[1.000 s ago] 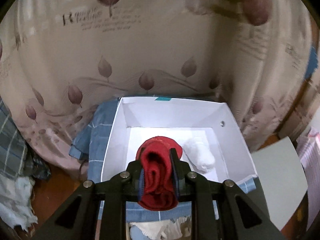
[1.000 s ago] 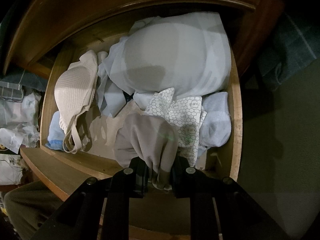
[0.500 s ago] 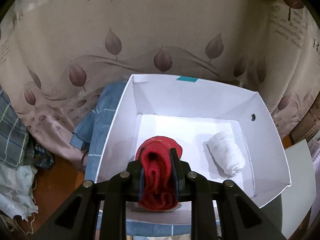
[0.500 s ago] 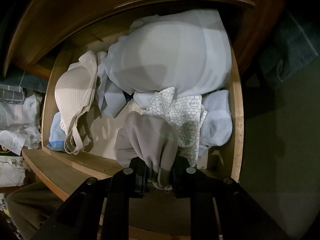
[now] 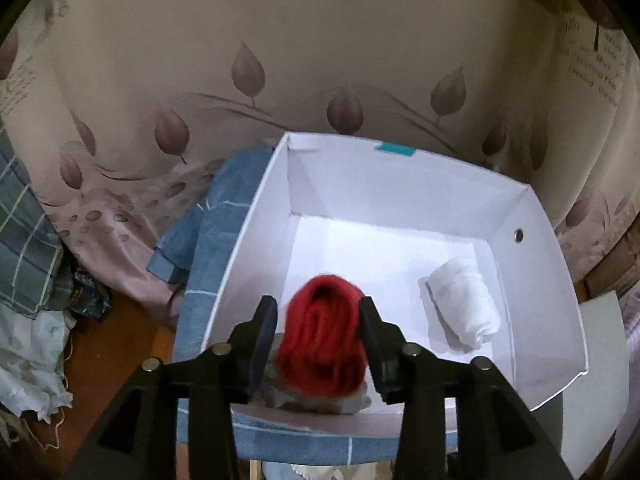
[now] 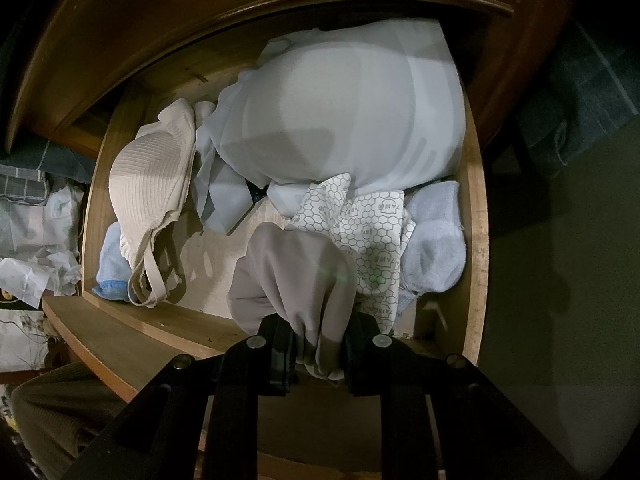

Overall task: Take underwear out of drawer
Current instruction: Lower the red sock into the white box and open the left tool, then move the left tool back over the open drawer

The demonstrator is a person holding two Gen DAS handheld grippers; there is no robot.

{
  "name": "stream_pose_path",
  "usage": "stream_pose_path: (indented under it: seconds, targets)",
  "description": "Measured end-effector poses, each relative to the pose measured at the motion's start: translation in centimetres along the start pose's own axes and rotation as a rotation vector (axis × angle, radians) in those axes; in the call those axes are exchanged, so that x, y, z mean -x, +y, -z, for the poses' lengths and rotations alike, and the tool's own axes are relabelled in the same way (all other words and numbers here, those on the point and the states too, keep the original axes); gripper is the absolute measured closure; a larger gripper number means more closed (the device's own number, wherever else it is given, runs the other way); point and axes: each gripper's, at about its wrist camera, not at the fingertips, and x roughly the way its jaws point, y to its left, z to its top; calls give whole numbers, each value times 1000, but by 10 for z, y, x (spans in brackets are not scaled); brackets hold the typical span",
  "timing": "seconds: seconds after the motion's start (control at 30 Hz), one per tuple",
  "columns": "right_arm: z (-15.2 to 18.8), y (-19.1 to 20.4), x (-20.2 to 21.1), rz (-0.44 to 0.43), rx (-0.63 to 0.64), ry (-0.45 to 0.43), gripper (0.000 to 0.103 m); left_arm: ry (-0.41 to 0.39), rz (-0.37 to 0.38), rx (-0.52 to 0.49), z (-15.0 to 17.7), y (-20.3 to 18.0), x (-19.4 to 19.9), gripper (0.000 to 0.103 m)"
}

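Left gripper (image 5: 318, 332) fingers spread, crumpled red knit underwear (image 5: 322, 344) loose between them over white cardboard box (image 5: 544, 264); right gripper (image 6: 318, 350) clamped on beige fabric underwear (image 6: 292, 276) above open wooden drawer (image 6: 478, 240).

The drawer (image 6: 476, 240) is smooth, satin-finished wood. The taupe underwear (image 6: 296, 276) looks like sleek, matt cloth; the beige bra (image 6: 148, 176) is ribbed knit. The red garment (image 5: 320, 340) is fuzzy fabric inside a smooth white cardboard box (image 5: 536, 264). Both tools are matt black plastic.
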Motion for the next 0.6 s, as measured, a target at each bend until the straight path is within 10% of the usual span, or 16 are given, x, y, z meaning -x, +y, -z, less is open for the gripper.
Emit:
stream_pose_path:
  seconds: [0.6]
  targets:
    - [0, 2, -1, 12, 16, 2, 86, -117, 51, -36, 51, 5, 68, 51]
